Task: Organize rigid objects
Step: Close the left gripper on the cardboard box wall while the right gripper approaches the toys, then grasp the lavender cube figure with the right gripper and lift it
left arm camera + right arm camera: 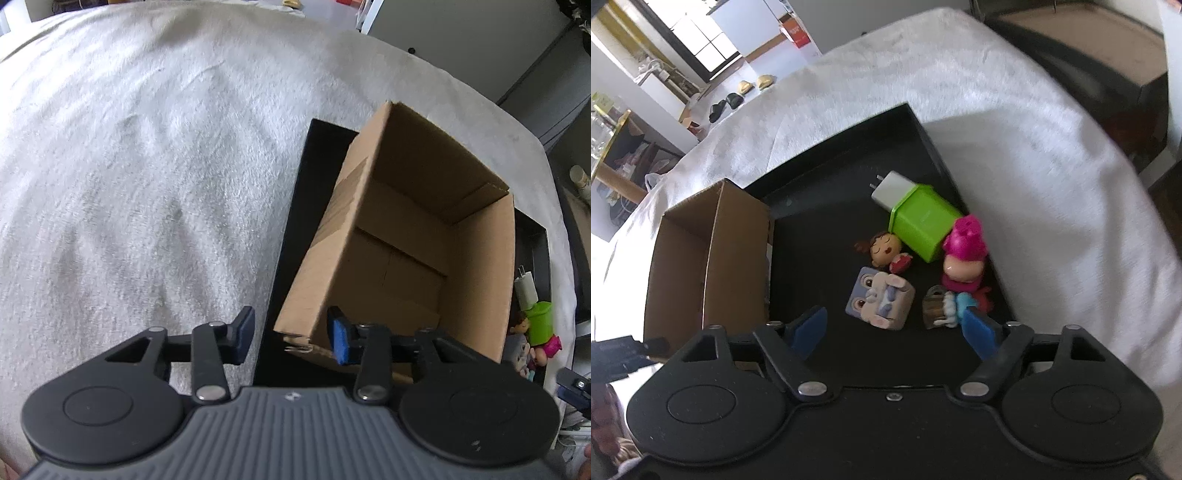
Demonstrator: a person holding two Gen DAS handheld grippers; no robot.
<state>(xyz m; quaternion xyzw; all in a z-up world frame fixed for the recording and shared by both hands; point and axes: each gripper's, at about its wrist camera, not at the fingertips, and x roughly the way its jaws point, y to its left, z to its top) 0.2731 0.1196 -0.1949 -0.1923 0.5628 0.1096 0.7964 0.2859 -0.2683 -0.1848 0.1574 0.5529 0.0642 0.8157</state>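
I judge I am at the start of a pick: nothing is in the cardboard box (413, 254) yet as far as I can see, and the toys lie loose on the black tray (827, 192).

My right claw (895, 326) hangs wide open and empty, low in the frame, with the grey rabbit block (881, 299) just above the gap between its fingers. Beside it, toward the lower right, a small wooden-looking figure (940, 308) sits close to the right fingertip. Above, at mid-frame, are the sleeping doll head (884, 248), the green cube (923, 225), the white charger (892, 189) and the pink figure (964, 254), crowded and touching one another.

My left claw (291, 334) is also open and holds nothing; it straddles the box's near corner at lower centre.

Next I would ease the right claw onto the rabbit block and close, keeping the right finger clear of the wooden figure. Open tray lies at centre left of the right view, toward the box at left. The tray's raised rim runs near the toys at right; the bed cover (147, 166) lies beyond.
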